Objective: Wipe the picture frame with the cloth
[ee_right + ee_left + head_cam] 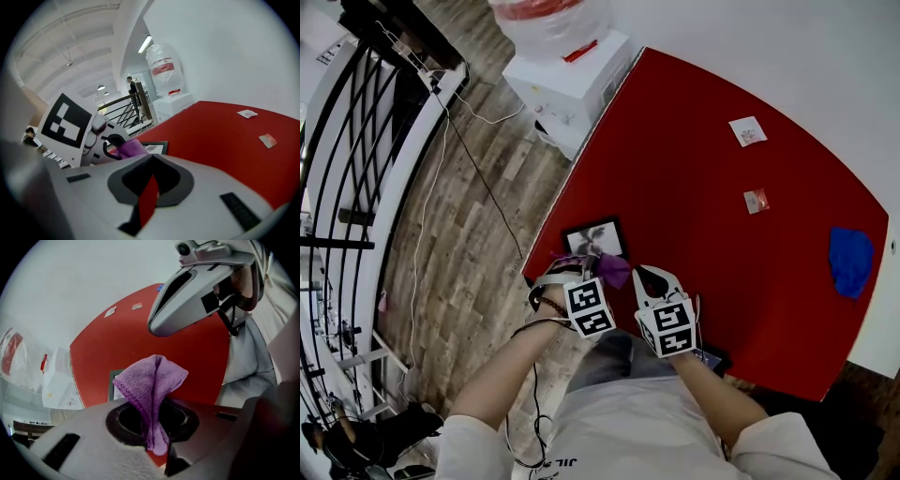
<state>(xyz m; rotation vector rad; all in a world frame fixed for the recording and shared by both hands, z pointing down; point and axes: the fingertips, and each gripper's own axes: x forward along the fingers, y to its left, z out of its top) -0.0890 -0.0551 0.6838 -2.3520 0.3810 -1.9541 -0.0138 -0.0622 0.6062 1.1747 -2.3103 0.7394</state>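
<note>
A small black picture frame [595,238] lies flat near the red table's [722,244] near-left edge. My left gripper [592,272] is shut on a purple cloth [614,270], which sticks up from its jaws [152,380] just short of the frame [114,385]. My right gripper [652,278] hovers beside it on the right, jaws together with nothing between them [149,197]. In the right gripper view the cloth [129,147] and the left gripper [101,136] sit in front of the frame [154,148]. Neither gripper touches the frame.
A blue cloth [850,261] lies at the table's right edge. Two small paper packets [747,130] [757,200] lie farther out. A white box [572,80] with a water jug stands past the far-left corner. Black railing [347,187] and cables run on the left.
</note>
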